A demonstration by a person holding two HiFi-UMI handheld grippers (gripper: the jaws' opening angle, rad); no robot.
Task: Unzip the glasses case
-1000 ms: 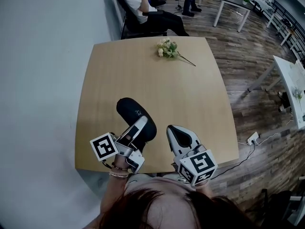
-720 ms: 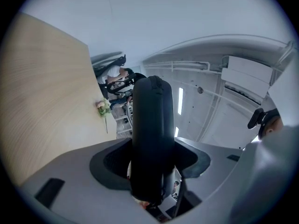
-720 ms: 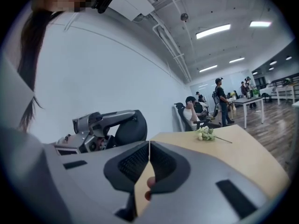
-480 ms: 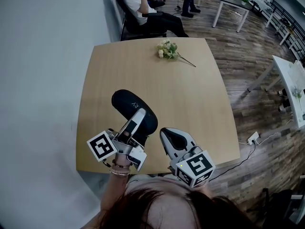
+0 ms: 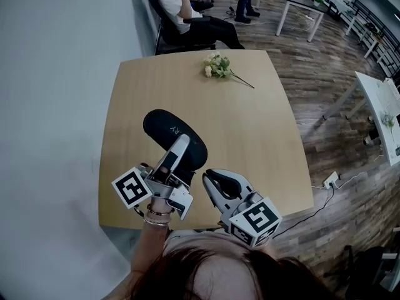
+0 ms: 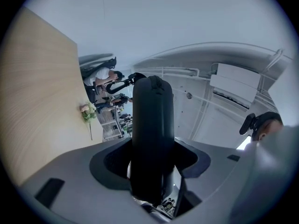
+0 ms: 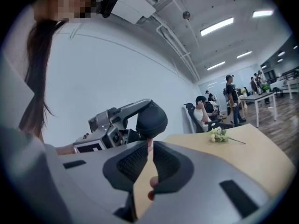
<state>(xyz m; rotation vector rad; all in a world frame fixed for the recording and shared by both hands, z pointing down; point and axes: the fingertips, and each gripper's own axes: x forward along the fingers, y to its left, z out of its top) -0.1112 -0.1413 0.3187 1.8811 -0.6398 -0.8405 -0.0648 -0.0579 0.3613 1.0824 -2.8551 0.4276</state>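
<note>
Left gripper [image 5: 178,149] clamps the black oval glasses case [image 5: 165,127]; right gripper's [image 5: 215,181] near-shut tips seemingly pinch its small pale tab [image 7: 149,146], which could slip free.

An open-plan office. A wood-plank floor [image 5: 325,80] surrounds the pale bench [image 5: 250,136]. White desks [image 5: 294,2] stand far right, a seated person [image 5: 181,14] waits beyond the far edge, a power strip [image 5: 332,180] lies right, and strip lights [image 7: 217,26] hang overhead.
</note>
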